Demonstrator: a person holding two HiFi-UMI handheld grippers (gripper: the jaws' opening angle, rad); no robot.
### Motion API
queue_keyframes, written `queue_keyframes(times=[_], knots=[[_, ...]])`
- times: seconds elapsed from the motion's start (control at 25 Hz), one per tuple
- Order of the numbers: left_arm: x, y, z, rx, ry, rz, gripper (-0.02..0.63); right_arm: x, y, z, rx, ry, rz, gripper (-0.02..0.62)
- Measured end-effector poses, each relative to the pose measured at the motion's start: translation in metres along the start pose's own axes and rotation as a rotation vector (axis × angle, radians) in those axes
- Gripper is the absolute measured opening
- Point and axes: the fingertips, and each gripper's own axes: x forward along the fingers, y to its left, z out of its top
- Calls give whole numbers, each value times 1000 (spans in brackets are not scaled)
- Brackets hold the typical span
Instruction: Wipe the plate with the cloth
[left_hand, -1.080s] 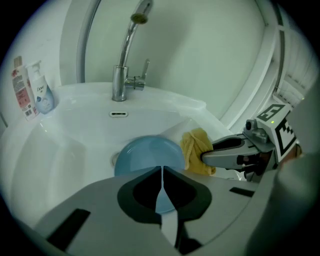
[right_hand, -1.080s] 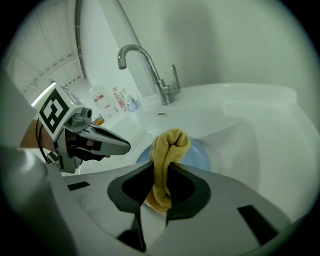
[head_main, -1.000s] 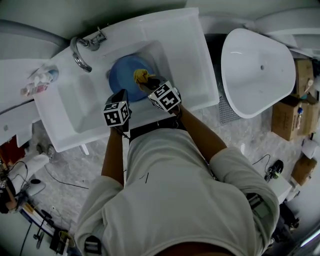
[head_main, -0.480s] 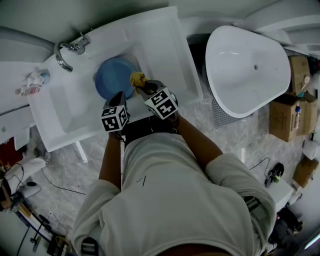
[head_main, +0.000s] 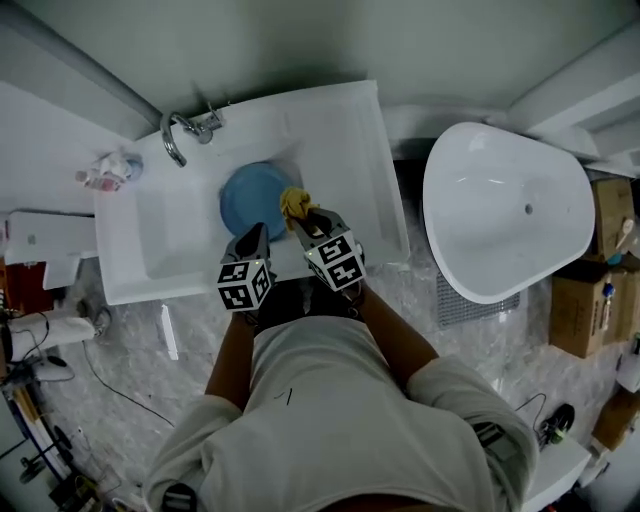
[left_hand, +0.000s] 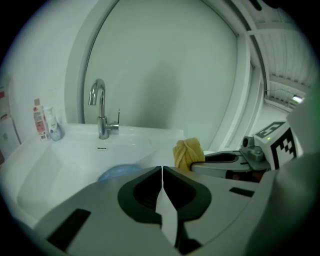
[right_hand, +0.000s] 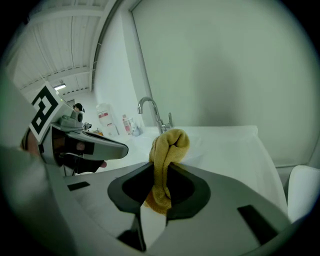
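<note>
Compared with a second ago, the cloth (head_main: 295, 203), clamped in the right gripper (head_main: 308, 224), is now off the plate's (head_main: 250, 198) middle and at its right rim near frame centre, while the left gripper (head_main: 259, 234), jaws together and empty, hovers just left of it.

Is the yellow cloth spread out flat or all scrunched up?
Scrunched up. The cloth is a bunched wad pinched in the right gripper, with its folds sticking up above the jaws.

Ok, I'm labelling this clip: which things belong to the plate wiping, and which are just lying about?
Job: blue plate, yellow cloth shut in the right gripper, sink.
Lying about: tap, bottles, white tub, cardboard boxes.
</note>
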Motion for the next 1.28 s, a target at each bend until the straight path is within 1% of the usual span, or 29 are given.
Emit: queue_keyframes(times=[0.12,0.24,0.36,0.48,0.6,0.8,0.92,1.04,1.16,1.28], knots=[[-11,4,17,5,-48,7,26,-7,9,19,-25,-44,-5,71],[-24,9,27,18,-76,4,25,-14,18,28,-56,-76,-23,70],[-38,18,40,22,-112,-5,25,-16,29,43,-58,-100,-42,71],[-55,30,58,37,-178,7,25,-15,39,64,-65,-128,-59,70],[-75,43,80,69,-245,12,25,-14,54,88,-83,-164,-77,69],[-108,60,128,100,-372,14,26,-23,73,142,-117,-264,-106,69],[-124,69,154,120,-444,28,26,-32,78,174,-148,-329,-127,71],[-140,74,175,132,-506,41,26,-44,76,197,-165,-382,-157,71],[-150,74,191,148,-549,41,26,-51,72,209,-177,-403,-185,69],[-156,74,198,160,-577,43,25,-52,71,212,-179,-411,-203,70]])
